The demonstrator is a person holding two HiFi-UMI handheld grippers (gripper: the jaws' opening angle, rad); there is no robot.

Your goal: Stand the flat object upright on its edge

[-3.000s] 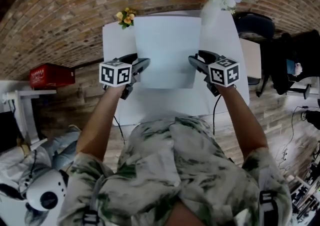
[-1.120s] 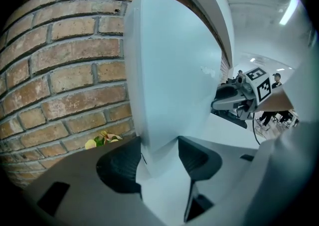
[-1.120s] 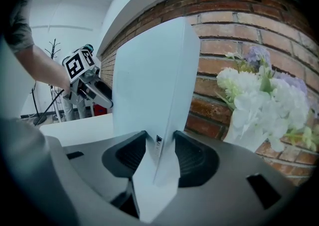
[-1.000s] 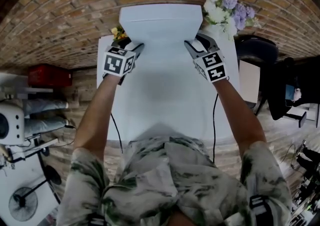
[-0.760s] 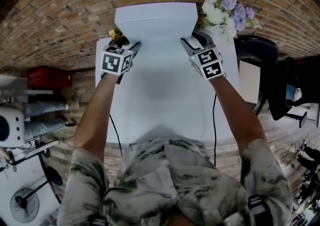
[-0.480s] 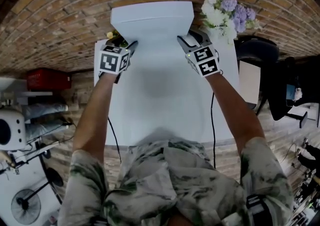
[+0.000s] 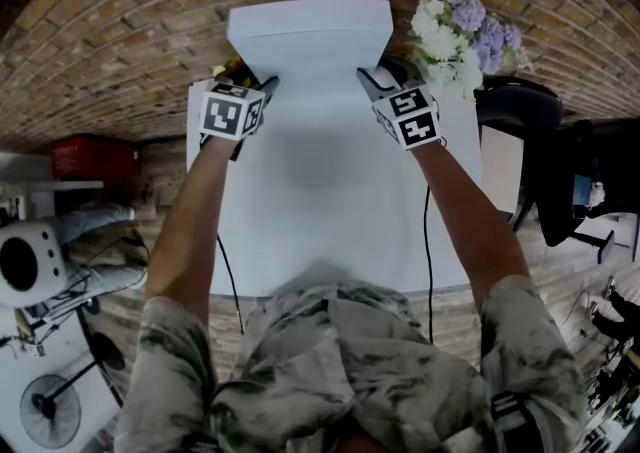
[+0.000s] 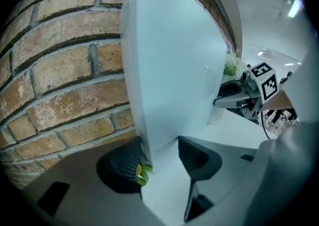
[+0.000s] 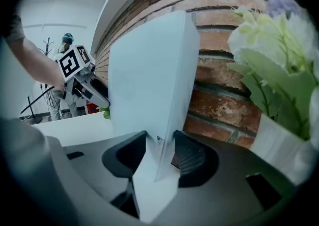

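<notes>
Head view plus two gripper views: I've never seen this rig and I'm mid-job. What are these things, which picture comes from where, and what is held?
No robot here: a person holds a two-jaw gripper in each hand. The head view looks down from their head; each gripper view rides on one gripper, looking along its jaws. On the white table a flat white board stands on edge by the brick wall. The right gripper is clamped on one side edge. The left gripper straddles the other, with a gap showing on the board's front side. A vase of flowers stands beside the right gripper.
</notes>
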